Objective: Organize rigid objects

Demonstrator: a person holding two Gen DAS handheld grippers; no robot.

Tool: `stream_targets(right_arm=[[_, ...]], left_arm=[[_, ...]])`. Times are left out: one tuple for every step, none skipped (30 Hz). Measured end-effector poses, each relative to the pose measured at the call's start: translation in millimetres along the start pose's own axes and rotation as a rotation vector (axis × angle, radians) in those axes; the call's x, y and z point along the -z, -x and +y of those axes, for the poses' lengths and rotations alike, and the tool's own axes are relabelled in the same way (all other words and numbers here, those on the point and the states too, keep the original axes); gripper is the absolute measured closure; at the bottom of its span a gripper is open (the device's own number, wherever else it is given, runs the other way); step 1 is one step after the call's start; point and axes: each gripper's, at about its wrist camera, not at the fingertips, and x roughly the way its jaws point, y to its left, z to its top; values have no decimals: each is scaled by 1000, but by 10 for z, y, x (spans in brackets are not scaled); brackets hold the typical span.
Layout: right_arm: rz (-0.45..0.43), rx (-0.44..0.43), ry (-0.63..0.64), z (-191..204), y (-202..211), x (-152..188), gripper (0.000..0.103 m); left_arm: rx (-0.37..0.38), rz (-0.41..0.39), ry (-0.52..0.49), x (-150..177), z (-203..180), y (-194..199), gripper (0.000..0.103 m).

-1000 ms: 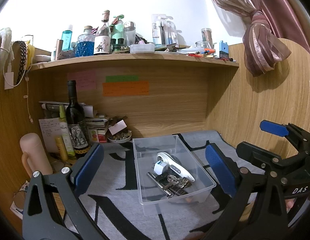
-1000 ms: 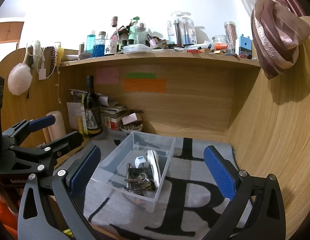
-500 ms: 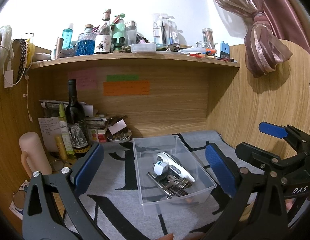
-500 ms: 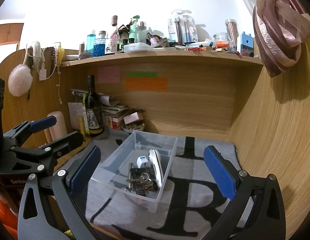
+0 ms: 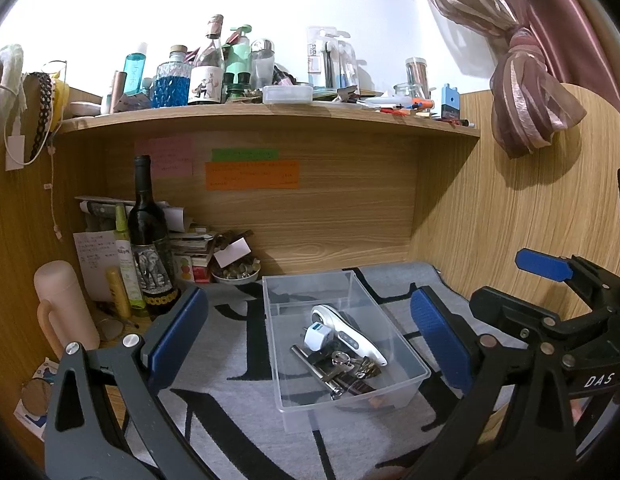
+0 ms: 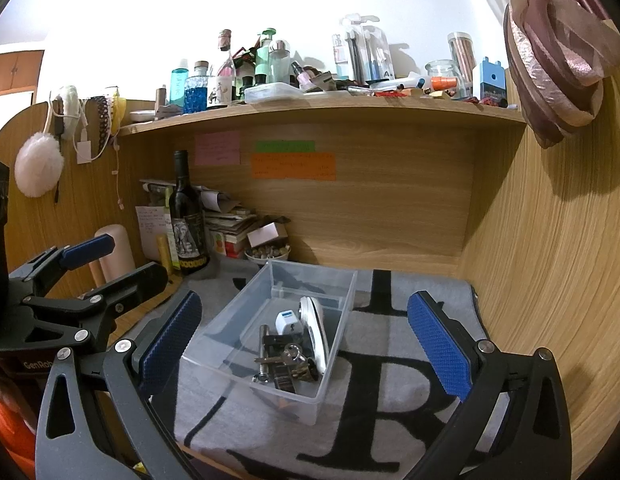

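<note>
A clear plastic bin point(image 5: 405, 382) point(image 6: 214, 344) sits on a grey mat with black letters. Inside lie a white handheld device point(image 5: 349, 332) point(image 6: 314, 332), a small white charger plug point(image 5: 315, 336) point(image 6: 288, 322), a bunch of keys point(image 5: 343, 362) point(image 6: 288, 356) and dark metal pieces. My left gripper point(image 5: 310, 332) hangs open above and in front of the bin, empty. My right gripper point(image 6: 306, 340) is open and empty too, framing the bin from the right side. Each gripper shows in the other's view, the right gripper point(image 5: 549, 292) at the edge and the left gripper point(image 6: 86, 276) likewise.
A dark wine bottle point(image 5: 148, 240), a green spray bottle point(image 5: 126, 256), a pink flask point(image 5: 64, 304), stacked papers and a small bowl point(image 5: 236, 274) crowd the back left. The shelf above point(image 5: 270, 114) carries several bottles and jars. Wooden walls close the back and right; a tied curtain point(image 5: 525, 92) hangs at right.
Both grippers have drifted only slightly; the bin and its contents stay put. Both remain open.
</note>
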Motion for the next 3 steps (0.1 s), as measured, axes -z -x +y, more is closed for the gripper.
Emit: stream_targets(right_arm=[[1,0,-1,11,-2,-2,0],[2,3,-3,27,-8,-2,0],[3,10,-6,51,-13,-3,0]], left_arm=[[2,1,1,-1,-6,-8,0],[6,5,2,-6,-15,-21,0],[9,9,1,-11,-19,-30,0]])
